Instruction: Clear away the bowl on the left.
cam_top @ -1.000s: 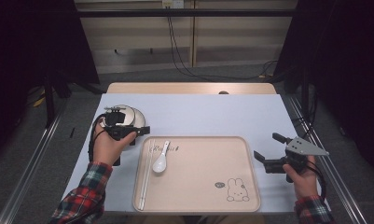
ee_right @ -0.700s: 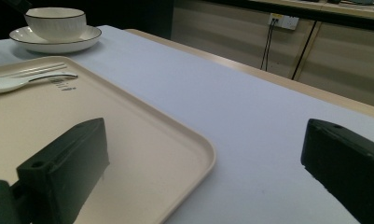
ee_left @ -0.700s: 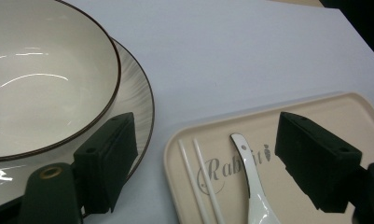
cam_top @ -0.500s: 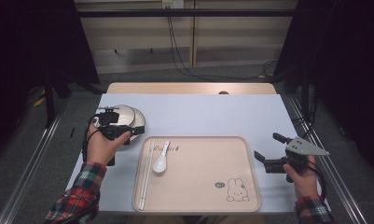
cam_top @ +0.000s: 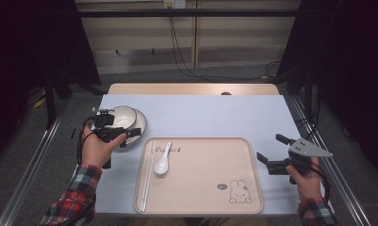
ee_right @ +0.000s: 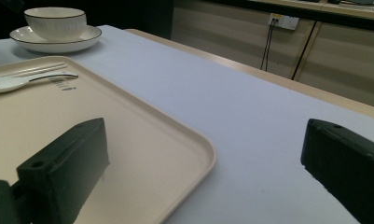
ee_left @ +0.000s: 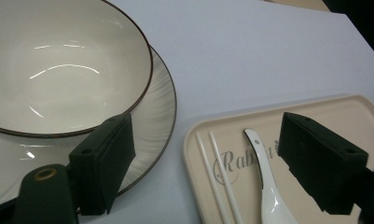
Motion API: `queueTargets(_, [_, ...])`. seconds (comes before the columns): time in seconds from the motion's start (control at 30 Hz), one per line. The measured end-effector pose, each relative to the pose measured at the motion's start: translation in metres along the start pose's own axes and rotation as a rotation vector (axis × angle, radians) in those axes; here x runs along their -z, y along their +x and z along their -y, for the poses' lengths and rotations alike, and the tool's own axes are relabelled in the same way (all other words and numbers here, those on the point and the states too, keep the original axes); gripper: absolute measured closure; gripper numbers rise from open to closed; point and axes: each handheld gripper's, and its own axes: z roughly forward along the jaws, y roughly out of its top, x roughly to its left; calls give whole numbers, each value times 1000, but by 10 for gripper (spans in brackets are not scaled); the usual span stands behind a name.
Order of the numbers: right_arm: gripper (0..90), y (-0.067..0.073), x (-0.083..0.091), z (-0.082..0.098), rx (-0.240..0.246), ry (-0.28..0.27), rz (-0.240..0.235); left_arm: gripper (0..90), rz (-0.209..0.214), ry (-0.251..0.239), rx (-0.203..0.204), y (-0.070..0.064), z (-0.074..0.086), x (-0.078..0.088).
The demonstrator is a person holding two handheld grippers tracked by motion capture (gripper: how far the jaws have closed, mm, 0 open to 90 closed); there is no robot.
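Observation:
A cream bowl [cam_top: 122, 116] with a dark rim sits on a white plate [cam_top: 140, 123] at the table's left. My left gripper [cam_top: 129, 136] hovers at their near edge, open. In the left gripper view the bowl [ee_left: 58, 70] and plate [ee_left: 154, 109] lie just past the left jaw, and my left gripper [ee_left: 212, 163] spans the plate's rim to the tray's corner. A beige tray [cam_top: 210, 200] holds a white spoon [cam_top: 162, 163] and white chopsticks [cam_top: 146, 179]. My right gripper [cam_top: 273, 149] stands open beside the tray's right edge, holding nothing. In the right gripper view that gripper [ee_right: 203, 172] hangs over the tray's rim [ee_right: 194, 144].
A rabbit drawing [cam_top: 238, 192] marks the tray's near right corner. The light blue table top [cam_top: 210, 115] stretches behind the tray to a wooden strip [cam_top: 191, 89] at the far edge. Cables [cam_top: 177, 47] hang down the wall beyond. Dark floor and metal rails flank the table.
My left gripper has shifted slightly left and back toward the person, off the top of the bowl. The right gripper, bowl, plate and tray have stayed put.

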Motion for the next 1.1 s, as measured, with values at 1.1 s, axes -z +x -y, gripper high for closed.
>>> queueTargets(1.1, [2, 1, -1, 0, 4, -3, -5, 185, -68, -13, 74, 36, 9, 12])
